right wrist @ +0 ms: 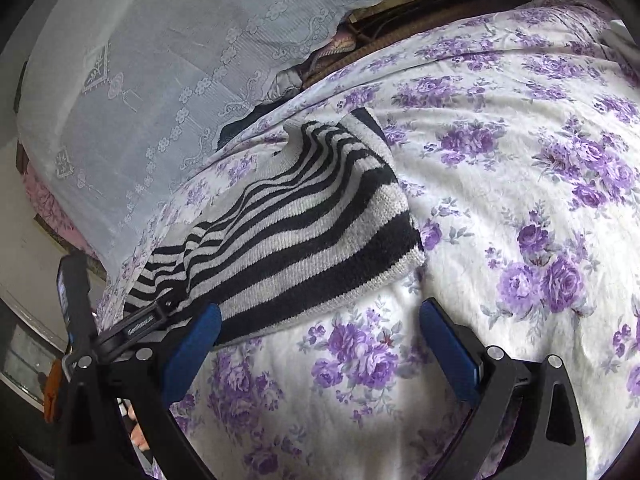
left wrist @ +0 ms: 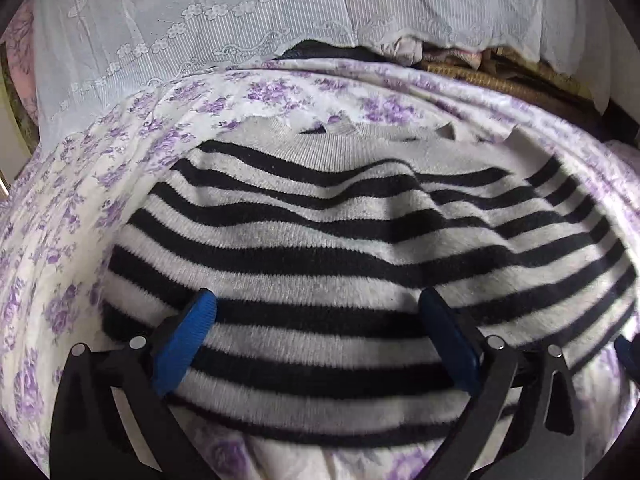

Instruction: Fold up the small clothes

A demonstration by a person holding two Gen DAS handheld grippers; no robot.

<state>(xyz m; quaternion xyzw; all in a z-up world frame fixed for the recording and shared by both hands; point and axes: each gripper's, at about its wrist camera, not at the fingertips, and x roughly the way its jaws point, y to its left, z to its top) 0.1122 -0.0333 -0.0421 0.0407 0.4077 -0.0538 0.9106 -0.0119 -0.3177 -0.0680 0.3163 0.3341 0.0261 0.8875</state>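
A black-and-white striped knit sweater [left wrist: 340, 240] lies folded on the floral bedspread [left wrist: 60, 240], its ribbed hem toward the far side. My left gripper [left wrist: 318, 312] is open, its blue-padded fingers spread just above the near part of the sweater, holding nothing. In the right wrist view the sweater [right wrist: 304, 220] lies to the left. My right gripper [right wrist: 320, 320] is open and empty above the bedspread [right wrist: 520, 160], its left finger next to the sweater's near right edge. The left gripper's black frame [right wrist: 140, 322] shows at the sweater's left end.
A white lace cloth [left wrist: 180, 32] drapes over things behind the bed; it also shows in the right wrist view [right wrist: 160, 80]. A woven mat and bundled fabrics [left wrist: 500, 72] lie at the far right. The bedspread stretches broadly to the right of the sweater.
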